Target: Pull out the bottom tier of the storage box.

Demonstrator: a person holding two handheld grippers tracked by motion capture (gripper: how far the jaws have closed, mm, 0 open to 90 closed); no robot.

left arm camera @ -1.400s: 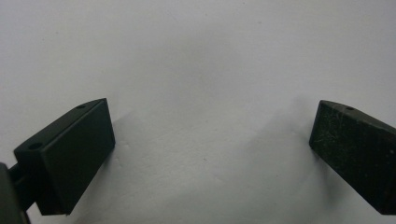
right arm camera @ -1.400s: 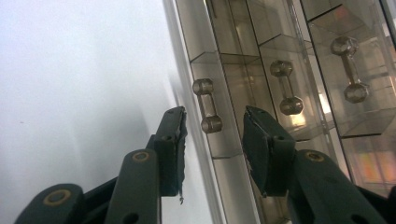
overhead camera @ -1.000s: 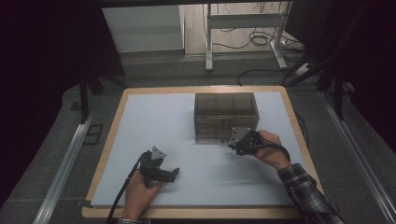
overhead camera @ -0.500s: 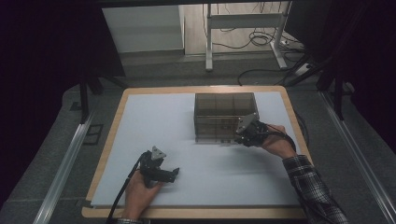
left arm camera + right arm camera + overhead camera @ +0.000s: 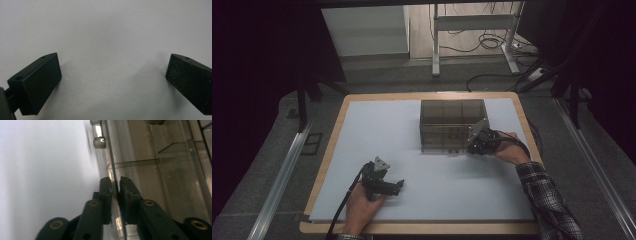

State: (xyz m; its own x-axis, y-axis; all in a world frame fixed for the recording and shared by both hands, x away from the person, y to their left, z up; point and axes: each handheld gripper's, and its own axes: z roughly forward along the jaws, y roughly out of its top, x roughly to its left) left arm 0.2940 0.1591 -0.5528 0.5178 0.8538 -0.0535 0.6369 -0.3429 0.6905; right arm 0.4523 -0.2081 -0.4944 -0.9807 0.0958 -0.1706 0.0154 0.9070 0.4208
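Note:
A smoky clear box [image 5: 452, 122] with several compartments stands on the white mat [image 5: 377, 125], right of the middle. My right gripper [image 5: 472, 146] is at the box's front right corner. Its jaws have just been closing and are now shut [image 5: 115, 187] on the box's thin clear front panel [image 5: 113, 168], one pad on each side of it. A small clear cylinder [image 5: 98, 135] sits farther along that panel. My left gripper [image 5: 398, 186] lies near the front of the mat, held by a hand. Its jaws stand wide open [image 5: 112, 82] over bare mat.
The mat lies on a wooden board [image 5: 337, 130] with a raised rim. Metal rails [image 5: 282, 175] run along both sides. Desk legs [image 5: 435, 45] and cables [image 5: 492, 42] are on the floor beyond the far edge.
The right hand moved up to the box's front right corner, and its jaws closed on the front panel. The left hand stayed where it was.

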